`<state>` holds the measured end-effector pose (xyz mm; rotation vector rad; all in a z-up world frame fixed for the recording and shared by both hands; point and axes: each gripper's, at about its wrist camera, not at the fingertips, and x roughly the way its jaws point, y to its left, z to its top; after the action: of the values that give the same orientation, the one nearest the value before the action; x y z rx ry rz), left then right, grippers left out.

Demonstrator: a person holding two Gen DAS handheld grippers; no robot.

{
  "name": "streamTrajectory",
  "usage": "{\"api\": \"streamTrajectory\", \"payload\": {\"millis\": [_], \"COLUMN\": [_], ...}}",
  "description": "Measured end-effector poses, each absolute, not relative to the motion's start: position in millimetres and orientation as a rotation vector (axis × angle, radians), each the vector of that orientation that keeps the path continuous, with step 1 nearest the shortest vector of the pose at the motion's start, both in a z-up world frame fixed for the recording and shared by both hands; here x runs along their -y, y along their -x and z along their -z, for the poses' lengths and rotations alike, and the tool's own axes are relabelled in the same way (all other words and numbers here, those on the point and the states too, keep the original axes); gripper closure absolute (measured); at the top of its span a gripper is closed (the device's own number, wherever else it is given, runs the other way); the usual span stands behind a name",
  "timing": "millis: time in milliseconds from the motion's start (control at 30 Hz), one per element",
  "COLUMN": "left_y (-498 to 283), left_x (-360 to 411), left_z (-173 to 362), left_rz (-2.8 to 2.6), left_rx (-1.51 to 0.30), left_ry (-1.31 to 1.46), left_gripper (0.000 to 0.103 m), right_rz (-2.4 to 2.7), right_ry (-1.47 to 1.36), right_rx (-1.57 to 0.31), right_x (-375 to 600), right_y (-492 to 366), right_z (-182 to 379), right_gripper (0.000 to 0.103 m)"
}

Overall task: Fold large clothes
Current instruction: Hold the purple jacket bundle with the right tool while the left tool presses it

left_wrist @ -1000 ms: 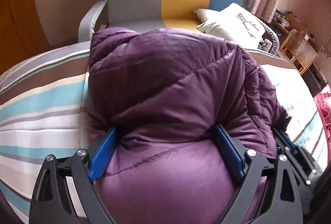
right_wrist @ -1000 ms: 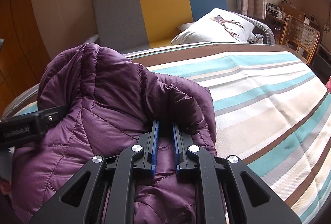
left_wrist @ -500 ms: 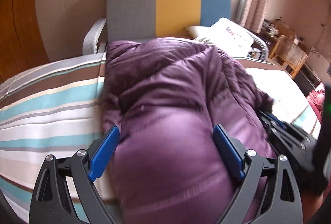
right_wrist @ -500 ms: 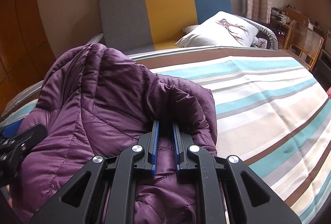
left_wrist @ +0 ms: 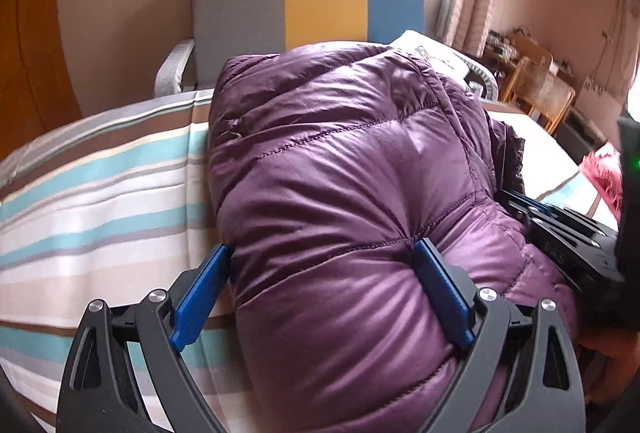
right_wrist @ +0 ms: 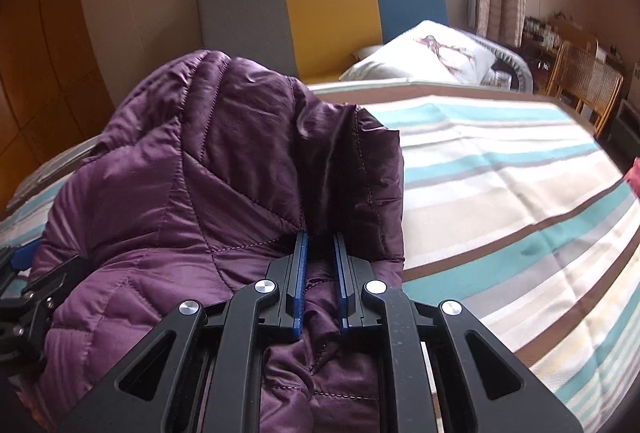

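A purple quilted down jacket (left_wrist: 352, 169) lies bunched on the striped bed (left_wrist: 96, 193). My left gripper (left_wrist: 324, 257) stands wide open, and the jacket's puffy near end bulges between its blue pads (left_wrist: 200, 289). My right gripper (right_wrist: 320, 253) is shut on a fold of the jacket (right_wrist: 208, 177) at its right edge, and it holds that edge raised. The right gripper also shows in the left wrist view (left_wrist: 560, 233) at the jacket's right side. The left gripper's tip shows at the left edge of the right wrist view (right_wrist: 24, 273).
A grey, yellow and blue headboard (right_wrist: 320, 9) stands at the far end of the bed. A white pillow (right_wrist: 424, 53) lies by it. A wicker chair (right_wrist: 584, 81) stands at the right. A red cloth (left_wrist: 604, 173) lies at the bed's right edge.
The jacket's near end has been lifted and pushed toward the headboard by both grippers. The fold in my right gripper stands higher. My left gripper stays open around the bulge.
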<state>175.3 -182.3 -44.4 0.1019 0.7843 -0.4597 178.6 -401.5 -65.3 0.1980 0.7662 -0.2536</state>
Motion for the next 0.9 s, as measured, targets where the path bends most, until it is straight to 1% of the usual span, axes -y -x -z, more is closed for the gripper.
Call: {"api": "streamTrajectory", "payload": {"millis": [67, 267, 333, 467, 600, 667, 733, 833, 900], "left_y": [-178, -179, -176, -169, -168, -170, -174, -192, -205], "left_x": [183, 174, 169, 167, 171, 172, 176, 180, 184], "left_z": [48, 47, 45, 42, 41, 38, 32, 24, 23], "left_rz": [0.467, 0.466, 0.465, 0.455, 0.449, 0.452, 0.429, 0.422, 0.421], "left_rx": [-0.792, -0.831, -0.839, -0.818, -0.810, -0.807, -0.799, -0.798, -0.811], "left_ry": [-0.094, -0.010, 0.016, 0.010, -0.015, -0.034, -0.061, -0.070, -0.055], "left_gripper": [0.011, 0.011, 0.010, 0.010, 0.010, 0.010, 0.002, 0.002, 0.002], "right_rz": [0.244, 0.227, 0.217, 0.163, 0.101, 0.095, 0.105, 0.127, 0.137], "right_ry": [-0.245, -0.193, -0.212, -0.237, -0.163, -0.108, -0.073, -0.122, -0.177], "right_rx": [-0.776, -0.798, -0.799, -0.672, -0.669, -0.703, -0.749, -0.819, -0.826], "right_x": [409, 406, 408, 403, 386, 380, 380, 388, 397], "right_y": [-184, -185, -180, -172, -204, -232, -255, -269, -271], "right_z": [69, 59, 47, 0, -23, -19, -5, 23, 36], "right_gripper": [0.091, 0.091, 0.091, 0.091, 0.091, 0.091, 0.091, 0.091, 0.091]}}
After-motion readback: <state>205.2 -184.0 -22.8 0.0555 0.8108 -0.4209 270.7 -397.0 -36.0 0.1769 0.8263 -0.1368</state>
